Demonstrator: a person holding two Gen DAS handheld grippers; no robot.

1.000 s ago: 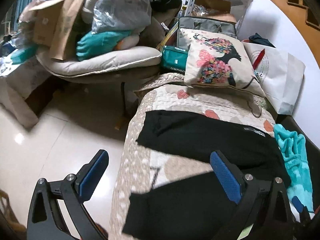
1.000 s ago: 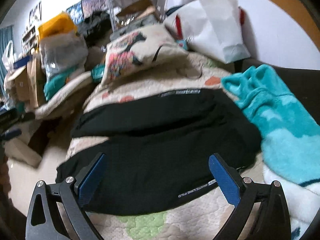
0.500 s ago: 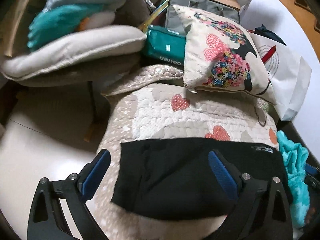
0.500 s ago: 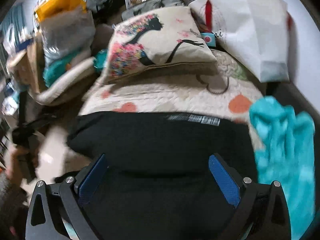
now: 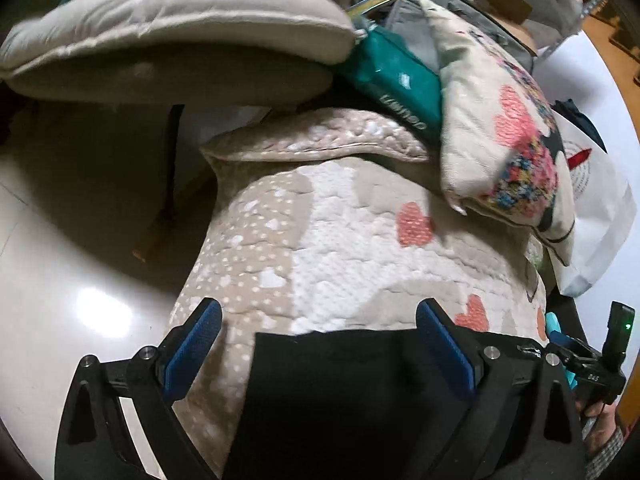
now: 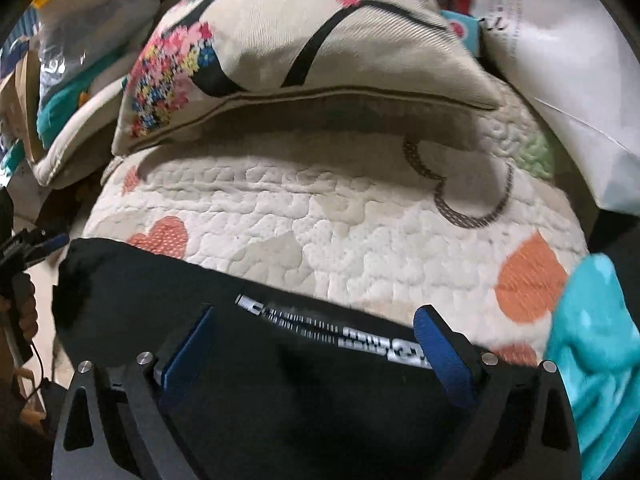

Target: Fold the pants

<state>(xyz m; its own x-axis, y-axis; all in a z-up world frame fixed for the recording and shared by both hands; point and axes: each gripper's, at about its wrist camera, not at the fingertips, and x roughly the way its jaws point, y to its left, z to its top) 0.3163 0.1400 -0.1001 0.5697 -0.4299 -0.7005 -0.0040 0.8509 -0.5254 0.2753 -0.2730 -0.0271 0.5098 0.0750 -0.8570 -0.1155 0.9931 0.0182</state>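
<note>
Black pants (image 5: 340,392) lie flat on a quilted heart-print cover (image 5: 352,248). In the left wrist view my left gripper (image 5: 316,344) stands open low over the far hem edge of one leg, blue pads either side of it. In the right wrist view the same black pants (image 6: 304,380) show a white printed strip along their far edge. My right gripper (image 6: 312,344) hangs open just above that printed edge, with nothing between its fingers. The near part of the pants is hidden under both grippers.
A flowered cushion (image 6: 280,40) rests just beyond the pants, with a white bag (image 6: 560,72) to its right. A turquoise fleece (image 6: 596,360) lies at the right of the cover. A padded chair seat (image 5: 172,28) and shiny floor (image 5: 68,288) lie to the left.
Both grippers have moved forward and down over the pants, from the near side to the far edge. The cushion and quilt now loom much closer. Both stay open.
</note>
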